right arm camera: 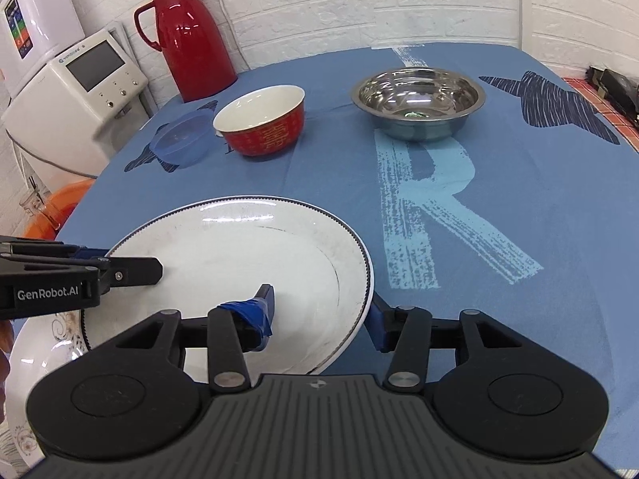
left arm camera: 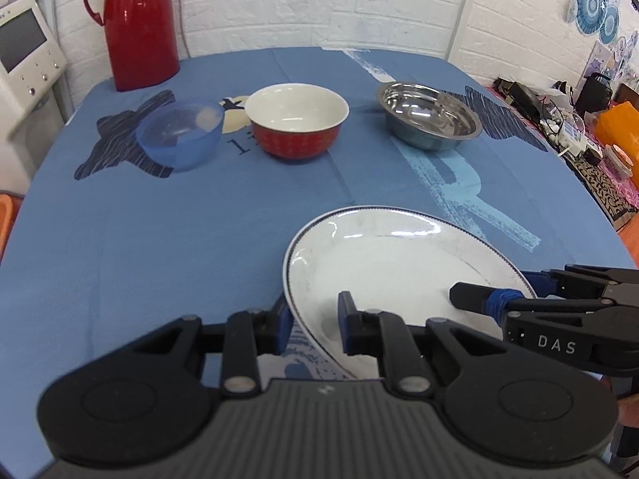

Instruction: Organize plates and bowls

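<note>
A white plate with a dark blue rim [left arm camera: 399, 263] [right arm camera: 239, 247] lies near the table's front. My left gripper [left arm camera: 313, 319] straddles its left rim, one finger outside and one inside, closed narrowly on it. My right gripper [right arm camera: 321, 311] [left arm camera: 507, 291] straddles the right rim with its taped finger [right arm camera: 255, 311] inside. A wider gap there keeps the grip unclear. Part of a floral plate [right arm camera: 36, 359] shows under the white plate's left side. At the back stand a blue plastic bowl [left arm camera: 179, 131], a red bowl with a white inside [left arm camera: 297, 119] and a steel bowl [left arm camera: 429, 115].
A red thermos jug [left arm camera: 135, 24] stands at the back left corner of the blue tablecloth [left arm camera: 159, 259]. White appliances [right arm camera: 76, 92] sit beyond the left edge, with an orange basin [right arm camera: 56, 207] below. A cluttered side table [left arm camera: 579, 127] is on the right.
</note>
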